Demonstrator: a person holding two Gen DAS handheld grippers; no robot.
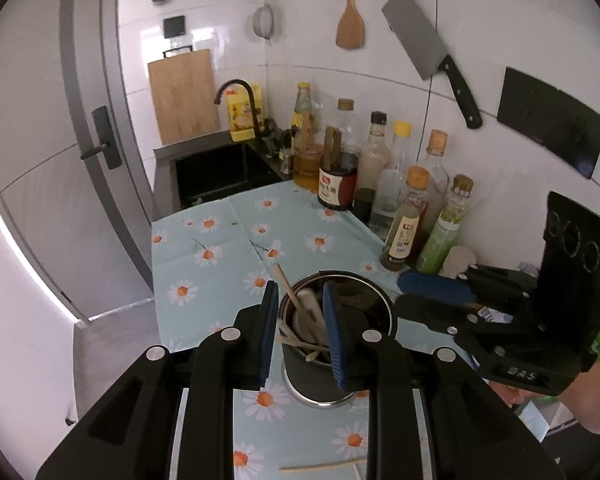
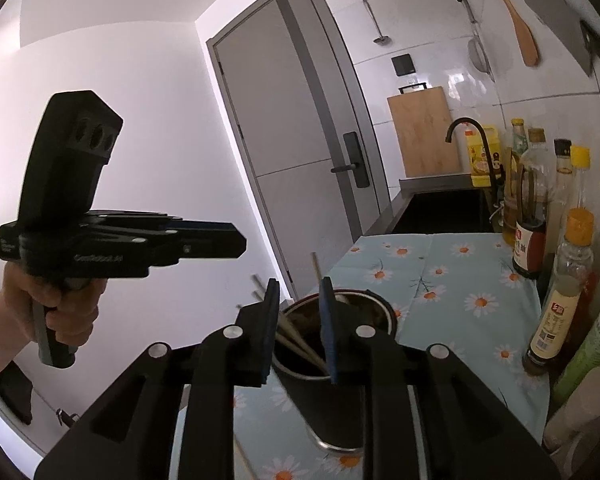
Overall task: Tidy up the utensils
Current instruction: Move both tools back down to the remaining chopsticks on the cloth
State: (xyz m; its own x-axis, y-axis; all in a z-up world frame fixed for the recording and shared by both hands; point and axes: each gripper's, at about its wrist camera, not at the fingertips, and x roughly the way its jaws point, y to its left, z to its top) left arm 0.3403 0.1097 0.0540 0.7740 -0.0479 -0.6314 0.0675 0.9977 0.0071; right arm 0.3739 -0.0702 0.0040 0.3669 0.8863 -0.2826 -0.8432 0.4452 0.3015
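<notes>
Daisy cloth [image 1: 204,280]; both jaws part-open over holder [image 1: 336,344].

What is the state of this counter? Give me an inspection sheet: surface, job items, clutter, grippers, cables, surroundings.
Surface: daisy-print cloth covers the counter.
Job's things: metal utensil holder holds chopsticks and a white spoon; loose chopsticks lie on the cloth.
Clutter: bottles line the wall.
Grippers: left gripper open above the holder; right gripper open, aimed at the holder.
Cables: thin cord runs down the tiles.
Surroundings: cleaver, wooden spatula, cutting board, sink, door.
</notes>
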